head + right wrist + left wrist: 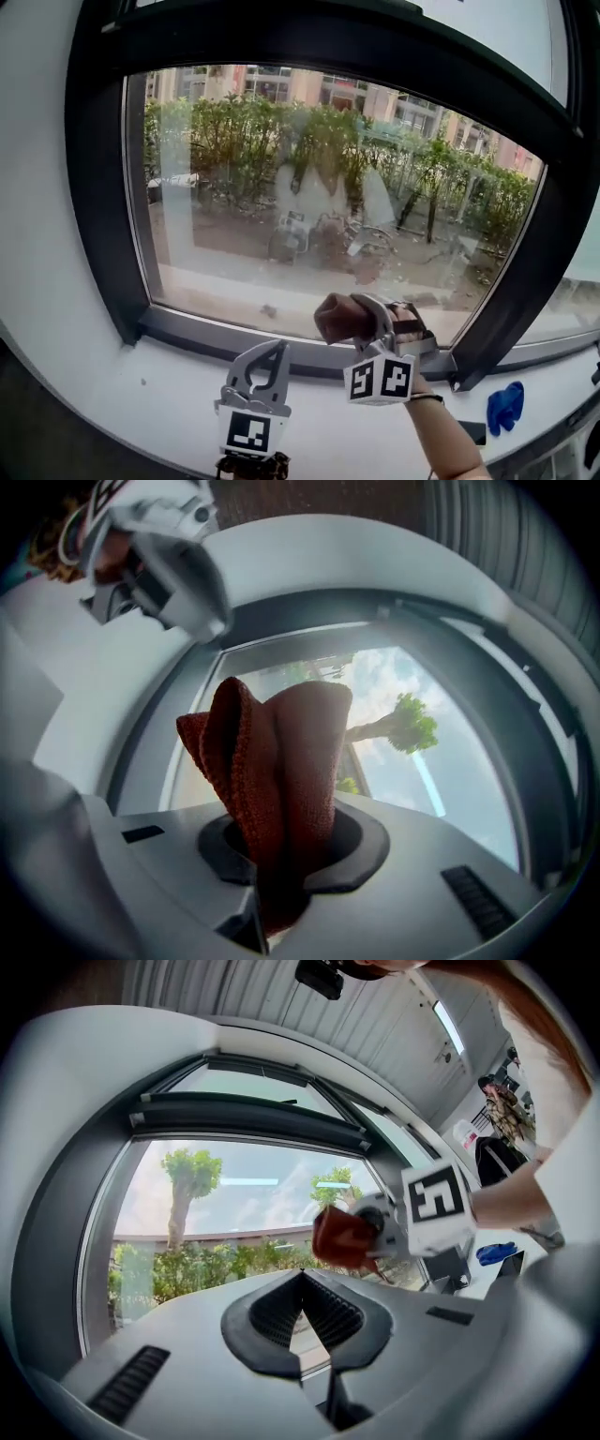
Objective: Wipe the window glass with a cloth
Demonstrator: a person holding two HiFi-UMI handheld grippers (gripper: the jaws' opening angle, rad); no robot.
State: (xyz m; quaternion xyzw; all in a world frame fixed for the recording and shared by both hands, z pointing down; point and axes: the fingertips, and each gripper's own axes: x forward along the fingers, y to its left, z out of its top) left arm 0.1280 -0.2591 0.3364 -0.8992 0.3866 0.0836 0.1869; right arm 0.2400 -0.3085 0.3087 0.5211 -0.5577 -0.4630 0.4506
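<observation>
Cloth [336,319] | rust-red, bunched, clamped in right tool [361,323], low on window glass [328,169] near 6 o'clock | left tool [265,364]: jaws together, empty, at 7 o'clock | advice: press cloth flat, sweep overlapping rows, keep hard jaws off glass

Rough woven cloth [281,780], glossy smooth window glass [234,234], matt window frame [98,206], ribbed matt jaws, smooth plastic left gripper [302,1279]

Glass [281,169] above the cloth [339,319] is wide open. Frame [98,187] boxes it in, and the left gripper [277,347] sits close by, low-left.
</observation>
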